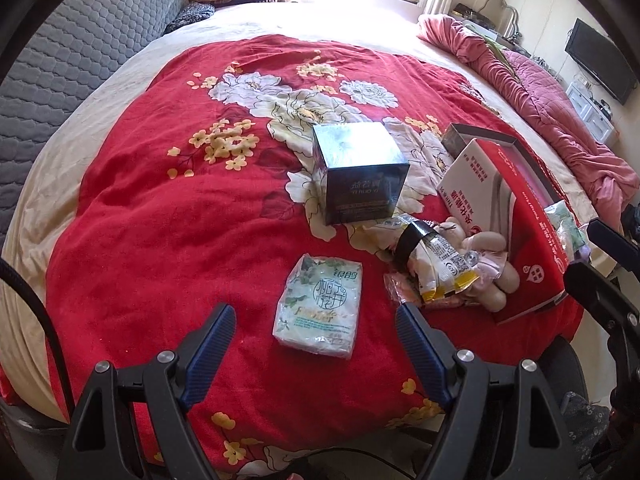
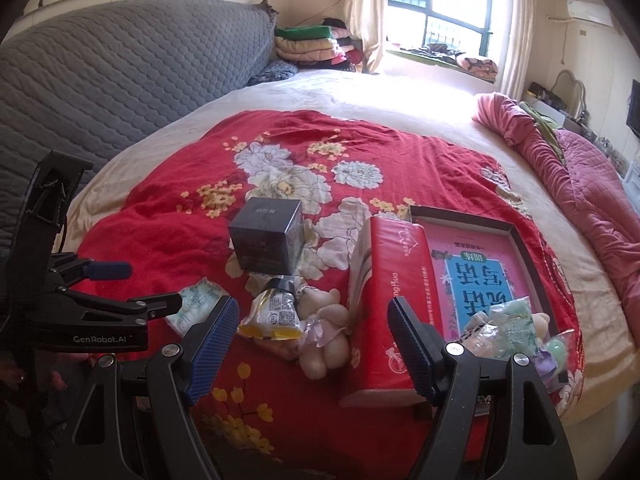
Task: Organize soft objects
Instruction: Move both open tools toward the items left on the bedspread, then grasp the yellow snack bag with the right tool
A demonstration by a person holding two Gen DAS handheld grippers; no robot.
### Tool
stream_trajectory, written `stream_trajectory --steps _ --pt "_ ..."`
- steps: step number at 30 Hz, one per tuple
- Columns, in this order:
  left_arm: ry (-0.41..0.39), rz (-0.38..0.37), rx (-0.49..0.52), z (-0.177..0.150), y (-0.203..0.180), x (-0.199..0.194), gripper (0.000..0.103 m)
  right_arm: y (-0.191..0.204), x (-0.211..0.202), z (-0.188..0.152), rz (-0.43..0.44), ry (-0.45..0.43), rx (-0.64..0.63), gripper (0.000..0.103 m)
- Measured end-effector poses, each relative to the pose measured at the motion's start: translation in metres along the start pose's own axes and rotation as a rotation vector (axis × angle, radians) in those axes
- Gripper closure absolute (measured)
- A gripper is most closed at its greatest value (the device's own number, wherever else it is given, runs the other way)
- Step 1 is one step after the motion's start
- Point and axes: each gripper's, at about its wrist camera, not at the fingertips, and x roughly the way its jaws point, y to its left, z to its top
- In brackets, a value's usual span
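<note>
Hovering released and empty, the left gripper (image 1: 316,344) brackets the tissue pack (image 1: 318,306) for pickup; the right gripper (image 2: 312,340), equally wide, faces the plush bear (image 2: 326,336).

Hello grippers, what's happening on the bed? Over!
Both grippers open, empty. Tissue pack loose below left gripper. Teddy under snack packet.

Soft goods lie scattered on a red floral quilt (image 1: 160,220).
A pale green tissue pack (image 1: 318,306) lies flat at the near centre, alone. To its right, a cream teddy bear (image 1: 486,268) in a pink dress sprawls on its back against a red box (image 1: 536,256), a yellow-and-white snack packet (image 1: 440,268) draped over it. More tissue packs (image 2: 506,330) and a second small bear (image 2: 542,324) crowd the tray's (image 2: 520,240) near right corner.
</note>
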Motion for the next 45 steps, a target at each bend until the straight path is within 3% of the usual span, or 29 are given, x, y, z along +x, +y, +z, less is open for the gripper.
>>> stream_trajectory --steps 11,19,21,24,32,39,45 --pt "0.065 -0.03 -0.012 -0.006 0.009 0.034 0.021 0.019 0.039 0.005 0.067 0.078 -0.026 0.025" --pt "0.079 -0.034 -0.016 -0.007 0.016 0.044 0.021 0.029 0.088 0.016 0.103 0.219 -0.03 0.025" --pt "0.082 -0.045 -0.02 -0.008 0.018 0.046 0.021 0.03 0.1 0.016 0.096 0.251 -0.03 0.033" --pt "0.079 -0.051 -0.023 -0.007 0.019 0.047 0.021 0.033 0.116 0.014 0.072 0.281 -0.054 0.035" --pt "0.082 -0.056 -0.007 -0.006 0.015 0.051 0.021 0.034 0.144 0.011 0.093 0.337 -0.068 0.056" --pt "0.082 -0.053 -0.016 -0.004 0.018 0.058 0.021 0.033 0.171 0.008 0.108 0.371 -0.034 0.056" --pt "0.103 -0.071 -0.045 -0.001 0.022 0.069 0.021 0.023 0.169 0.007 0.155 0.333 0.035 0.063"
